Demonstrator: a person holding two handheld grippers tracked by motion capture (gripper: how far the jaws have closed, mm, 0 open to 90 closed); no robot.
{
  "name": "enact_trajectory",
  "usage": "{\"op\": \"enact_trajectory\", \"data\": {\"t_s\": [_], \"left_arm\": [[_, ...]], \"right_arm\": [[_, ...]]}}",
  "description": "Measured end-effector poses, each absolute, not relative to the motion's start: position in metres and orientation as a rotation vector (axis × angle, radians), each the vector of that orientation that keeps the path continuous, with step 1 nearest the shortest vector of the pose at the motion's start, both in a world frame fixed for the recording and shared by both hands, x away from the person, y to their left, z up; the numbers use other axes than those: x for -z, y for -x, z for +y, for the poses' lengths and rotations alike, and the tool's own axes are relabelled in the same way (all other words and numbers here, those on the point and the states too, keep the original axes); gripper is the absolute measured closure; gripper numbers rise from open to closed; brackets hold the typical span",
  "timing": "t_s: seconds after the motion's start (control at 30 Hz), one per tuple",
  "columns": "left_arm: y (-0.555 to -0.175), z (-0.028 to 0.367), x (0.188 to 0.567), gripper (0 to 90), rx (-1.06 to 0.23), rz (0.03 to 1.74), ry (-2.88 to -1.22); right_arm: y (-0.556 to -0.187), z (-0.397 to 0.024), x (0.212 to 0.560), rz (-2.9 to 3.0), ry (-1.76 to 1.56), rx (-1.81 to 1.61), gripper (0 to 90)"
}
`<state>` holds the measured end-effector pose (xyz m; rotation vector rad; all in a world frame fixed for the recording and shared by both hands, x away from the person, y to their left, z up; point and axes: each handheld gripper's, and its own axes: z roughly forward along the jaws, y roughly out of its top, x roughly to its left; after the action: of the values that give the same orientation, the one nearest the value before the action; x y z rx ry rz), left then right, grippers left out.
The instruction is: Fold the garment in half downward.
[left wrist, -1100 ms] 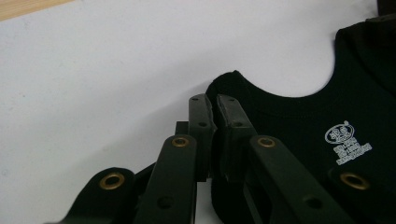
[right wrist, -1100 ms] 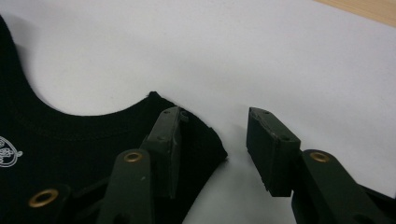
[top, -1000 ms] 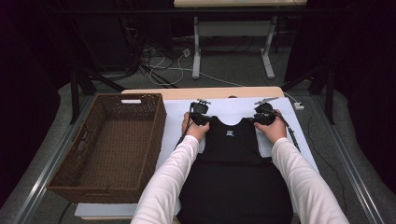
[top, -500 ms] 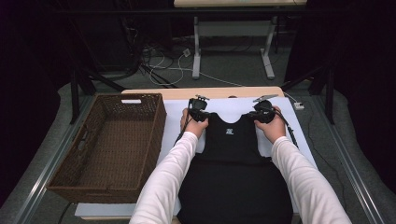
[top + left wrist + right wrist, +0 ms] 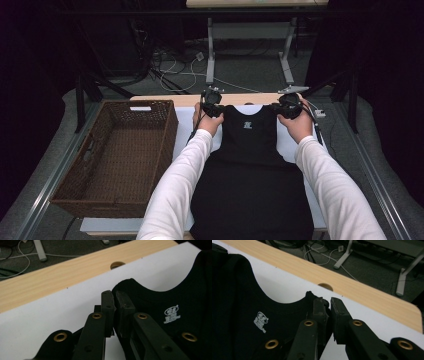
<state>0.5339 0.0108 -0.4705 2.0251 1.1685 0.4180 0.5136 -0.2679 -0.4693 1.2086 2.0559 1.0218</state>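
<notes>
High view: a black sleeveless top with a small white printed logo below the neckline (image 5: 248,150) lies spread on the white sheet (image 5: 185,127) that covers the table, its lower part reaching toward the person's edge and its two shoulder straps at the far end. The left gripper (image 5: 212,102) is clamped on the left shoulder strap and the right gripper (image 5: 289,104) on the right one, so the neckline stretches between them. In the left gripper view the two black jaws stand close together with the black fabric pinched between the pads (image 5: 124,305), the strap's edge bunched just past the tips and the white logo (image 5: 171,314) off to the side. In the right gripper view the jaws have just been closing and now pinch the other strap, its fabric caught at the inner pad (image 5: 320,307). White sleeves (image 5: 175,185) run from the near edge up to both hands. A brown woven wicker basket (image 5: 70,165) sits left of the garment, beside the sheet. Beyond the sheet runs a strip of light wooden tabletop (image 5: 50,277) with a round hole in it (image 5: 117,264), and behind that grey floor with loose white cables (image 5: 185,62)
</notes>
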Motion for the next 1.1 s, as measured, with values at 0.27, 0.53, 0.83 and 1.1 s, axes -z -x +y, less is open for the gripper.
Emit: {"op": "enact_trajectory", "data": {"t_s": [0.27,0.53,0.83,1.1], "left_arm": [[-0.536,0.015,0.46,85.3,-0.417,1.17,-1.992],[-0.526,0.019,0.46,85.3,-0.406,1.156,-1.987],[-0.508,0.025,0.453,85.3,-0.393,1.132,-1.964],[-0.489,0.027,0.447,85.3,-0.374,1.117,-1.956]], "right_arm": [[-0.515,-0.271,0.451,2.017,-1.197,-1.06,83.1],[-0.504,-0.272,0.45,2.029,-1.188,-1.08,82.9],[-0.477,-0.275,0.441,2.042,-1.166,-1.124,82.9],[-0.455,-0.272,0.431,2.059,-1.128,-1.155,83.0]]}}
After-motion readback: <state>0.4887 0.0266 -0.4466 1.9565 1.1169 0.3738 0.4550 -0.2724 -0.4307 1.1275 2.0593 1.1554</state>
